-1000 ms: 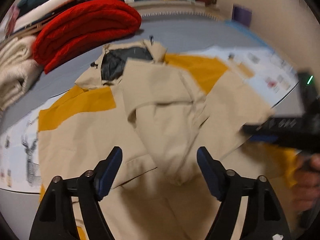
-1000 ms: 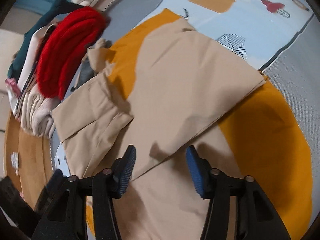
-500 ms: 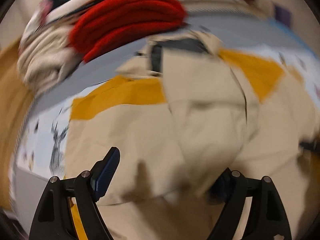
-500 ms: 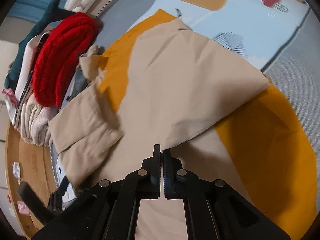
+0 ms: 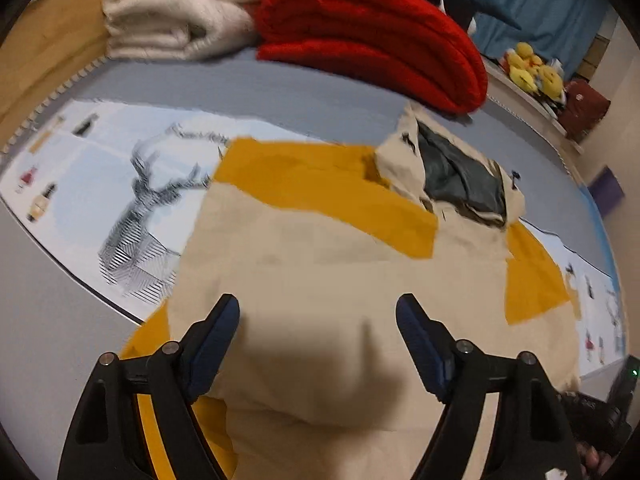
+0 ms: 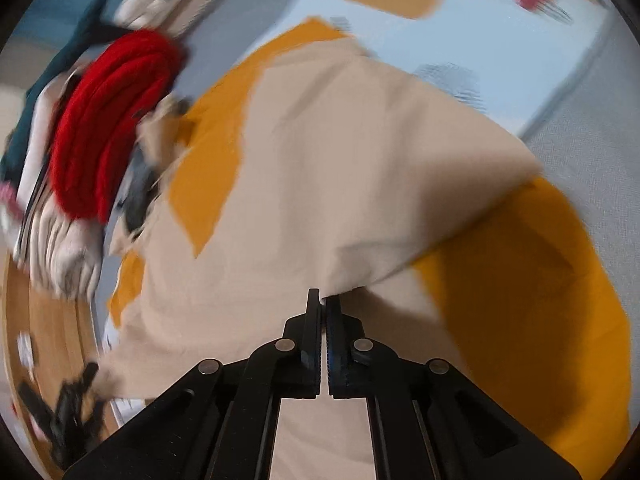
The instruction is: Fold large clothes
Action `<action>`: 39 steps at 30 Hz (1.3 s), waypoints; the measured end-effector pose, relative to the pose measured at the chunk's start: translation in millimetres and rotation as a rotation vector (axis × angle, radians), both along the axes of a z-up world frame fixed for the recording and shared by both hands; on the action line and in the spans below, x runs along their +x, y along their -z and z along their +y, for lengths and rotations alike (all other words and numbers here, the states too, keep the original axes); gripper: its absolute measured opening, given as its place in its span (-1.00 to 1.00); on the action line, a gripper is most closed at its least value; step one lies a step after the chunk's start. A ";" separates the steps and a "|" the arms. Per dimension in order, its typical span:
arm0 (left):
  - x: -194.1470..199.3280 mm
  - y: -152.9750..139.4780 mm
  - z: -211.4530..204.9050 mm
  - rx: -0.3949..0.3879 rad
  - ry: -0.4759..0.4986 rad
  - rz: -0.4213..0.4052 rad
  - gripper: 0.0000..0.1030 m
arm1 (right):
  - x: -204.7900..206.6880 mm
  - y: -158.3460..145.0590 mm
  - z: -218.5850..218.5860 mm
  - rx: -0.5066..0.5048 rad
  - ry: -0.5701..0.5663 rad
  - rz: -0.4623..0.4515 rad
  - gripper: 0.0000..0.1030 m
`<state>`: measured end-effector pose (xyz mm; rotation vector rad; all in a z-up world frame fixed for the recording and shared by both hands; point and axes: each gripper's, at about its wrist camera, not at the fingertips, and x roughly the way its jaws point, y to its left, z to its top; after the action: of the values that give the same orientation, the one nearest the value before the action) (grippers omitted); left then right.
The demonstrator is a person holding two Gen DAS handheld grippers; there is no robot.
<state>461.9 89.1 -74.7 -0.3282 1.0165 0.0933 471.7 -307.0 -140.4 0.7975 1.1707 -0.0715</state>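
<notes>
Wide apart stand the jaws of the left gripper (image 5: pixel 318 320), blue pads spread over the tan cloth with nothing between them, while the right gripper (image 6: pixel 324 300) is pinched tight on a fold of the jacket (image 5: pixel 340 272), a corner of beige fabric bunching right at its tips.

And the jacket itself, beige with mustard-yellow panels, lies spread across the printed sheet (image 5: pixel 120 168) on the bed, collar end away from the left camera, its dark grey lining (image 5: pixel 460 172) showing in the open neck. One yellow band runs across the shoulder area, another yellow patch sits off to the right side of the left view.

Over on the right wrist view it is blurry, but a broad beige flap (image 6: pixel 380 160) rises from the pinched tips, draped over the yellow part (image 6: pixel 540 300) beneath it.

Behind the collar, a folded red knit (image 5: pixel 372 36) sits stacked on the grey bedding, just beyond the jacket's neck. Beside it rests a folded cream blanket (image 5: pixel 180 12). Farther back, yellow plush toys (image 5: pixel 532 72) sit on a ledge. A stag drawing (image 5: pixel 148 216) shows on the sheet, left of the jacket.
</notes>
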 end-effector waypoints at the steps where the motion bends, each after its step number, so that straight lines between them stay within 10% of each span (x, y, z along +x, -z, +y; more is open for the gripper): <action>1: 0.0 4.1 7.9 -0.030 -0.017 0.023 0.20 | 0.1 -1.8 2.2 -0.018 -0.005 0.000 -0.90; 12: -12.8 14.5 71.5 -0.167 -0.105 0.125 0.03 | -18.5 -32.7 22.3 -0.204 -0.074 -0.018 -0.59; 19: -14.6 45.6 62.9 -0.173 -0.040 0.233 -0.28 | -10.0 -85.8 55.7 -0.408 -0.260 -0.240 -0.52; 25: -19.9 59.7 59.5 -0.210 -0.006 0.269 -0.85 | 2.7 -90.6 44.5 -0.399 -0.277 -0.245 -0.51; 39: -19.0 18.6 69.7 0.056 -0.068 0.136 -0.79 | 17.5 -17.5 19.0 -0.357 -0.232 0.026 -0.51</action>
<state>442.9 158.8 -93.3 -0.3083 1.1349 0.2076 489.2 -288.1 -122.9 0.3452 1.2242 -0.0956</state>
